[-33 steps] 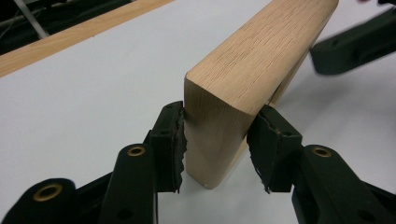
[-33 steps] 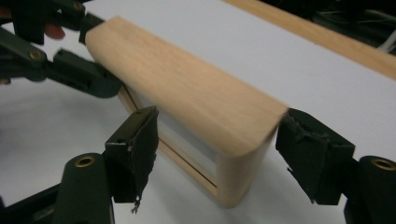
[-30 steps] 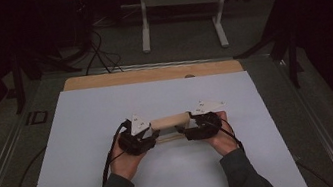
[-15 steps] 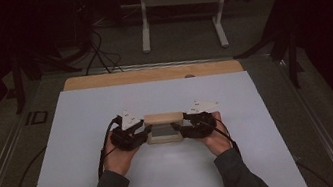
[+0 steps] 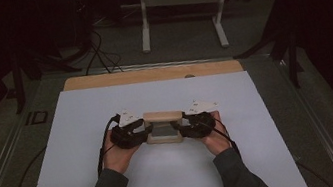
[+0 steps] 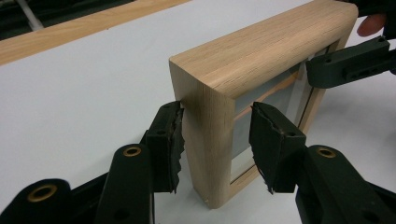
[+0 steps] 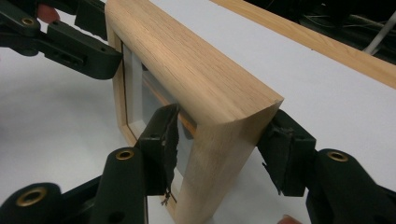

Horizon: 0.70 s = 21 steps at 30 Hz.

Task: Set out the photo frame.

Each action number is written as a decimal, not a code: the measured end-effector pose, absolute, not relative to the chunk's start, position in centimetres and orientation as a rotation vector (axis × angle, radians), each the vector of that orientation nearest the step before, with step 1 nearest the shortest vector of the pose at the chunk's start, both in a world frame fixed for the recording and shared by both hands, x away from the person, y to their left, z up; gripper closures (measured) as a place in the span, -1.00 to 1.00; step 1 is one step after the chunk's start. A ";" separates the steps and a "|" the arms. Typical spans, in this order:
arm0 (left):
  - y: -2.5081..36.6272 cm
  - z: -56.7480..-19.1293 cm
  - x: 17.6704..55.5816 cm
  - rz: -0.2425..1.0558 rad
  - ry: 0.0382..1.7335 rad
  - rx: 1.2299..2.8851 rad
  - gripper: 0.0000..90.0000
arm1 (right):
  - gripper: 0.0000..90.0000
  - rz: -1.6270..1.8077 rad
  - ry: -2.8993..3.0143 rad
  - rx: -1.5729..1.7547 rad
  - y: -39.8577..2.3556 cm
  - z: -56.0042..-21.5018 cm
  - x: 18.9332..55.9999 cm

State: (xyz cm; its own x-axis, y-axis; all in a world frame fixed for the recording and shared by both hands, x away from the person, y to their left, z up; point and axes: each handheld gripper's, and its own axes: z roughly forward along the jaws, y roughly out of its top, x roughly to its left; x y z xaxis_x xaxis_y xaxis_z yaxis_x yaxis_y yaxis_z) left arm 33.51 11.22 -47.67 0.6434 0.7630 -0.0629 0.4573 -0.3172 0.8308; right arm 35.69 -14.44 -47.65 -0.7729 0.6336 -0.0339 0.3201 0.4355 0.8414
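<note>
frame: wooden picture frame stood upright at centre of the white sheet, long axis left-right
left gripper: straddled left upright, one pad touching, other off, jaws just opened
right gripper: clamped right upright
access: both hands equally near

Dim, murky high view; sharp, evenly lit gripper views

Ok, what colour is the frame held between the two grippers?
Light natural wood with visible grain: the frame shows best in the left gripper view.
</note>
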 end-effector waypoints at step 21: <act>12.1 -47.9 34.9 0.351 0.880 1.955 0.19 | 0.06 1.225 2.369 0.744 -14.3 -47.7 36.0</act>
